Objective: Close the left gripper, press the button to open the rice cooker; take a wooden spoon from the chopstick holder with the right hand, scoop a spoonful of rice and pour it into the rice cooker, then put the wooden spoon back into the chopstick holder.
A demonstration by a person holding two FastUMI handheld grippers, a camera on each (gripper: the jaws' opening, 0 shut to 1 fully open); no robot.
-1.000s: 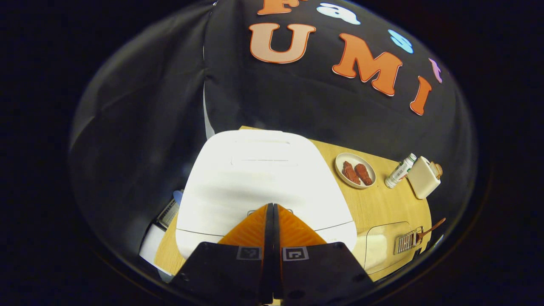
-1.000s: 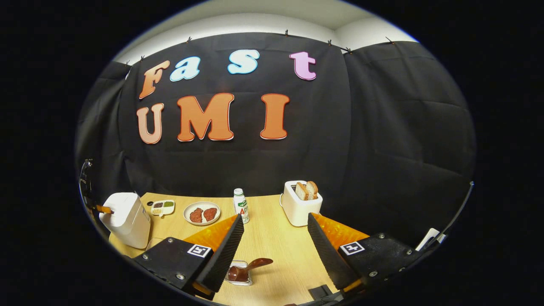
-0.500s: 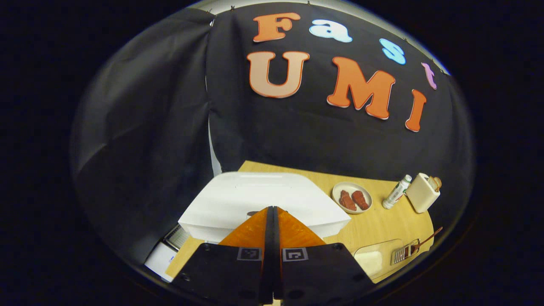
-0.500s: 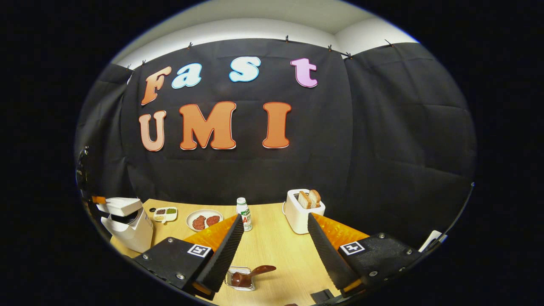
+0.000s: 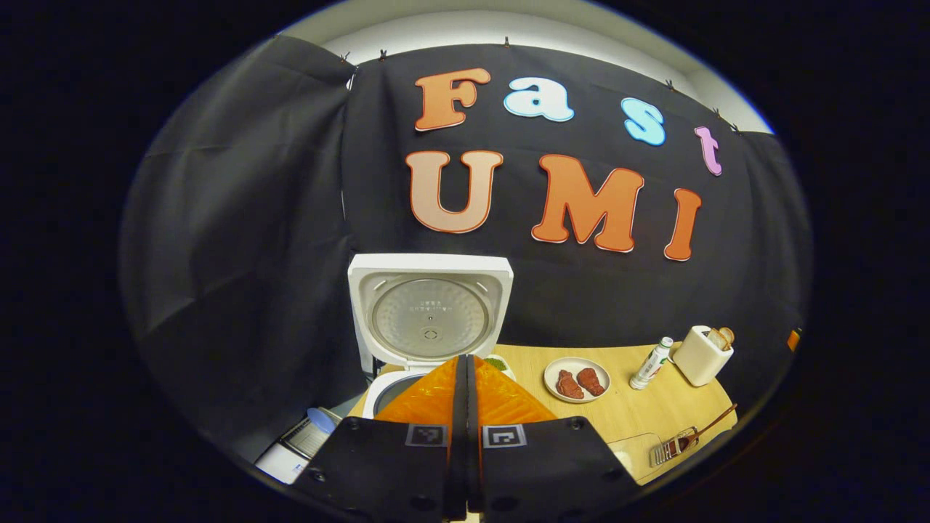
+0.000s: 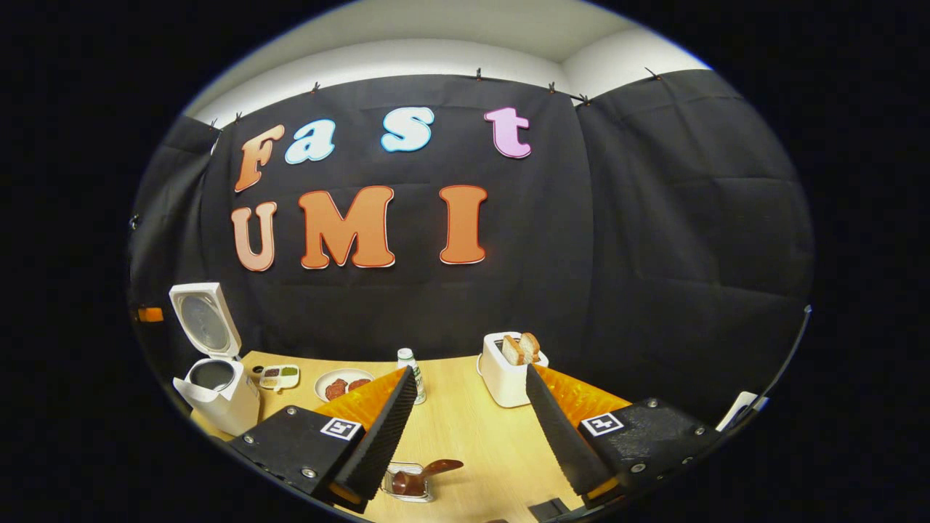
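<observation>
Rice cooker (image 5: 407, 378) open, lid (image 5: 429, 312) upright. Left gripper (image 5: 465, 363) just before it, fingers pressed together, holding nothing: closed form suits button press. Right gripper (image 6: 468, 396) wide open, empty, above wooden spoon (image 6: 425, 472) in chopstick holder (image 6: 407, 483), likely lined up for pickup.

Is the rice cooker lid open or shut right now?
Open. The lid stands upright behind the rice cooker, its round inner plate facing forward and the pot mouth exposed.

Both views low, facing table (image 6: 465, 421)
</observation>
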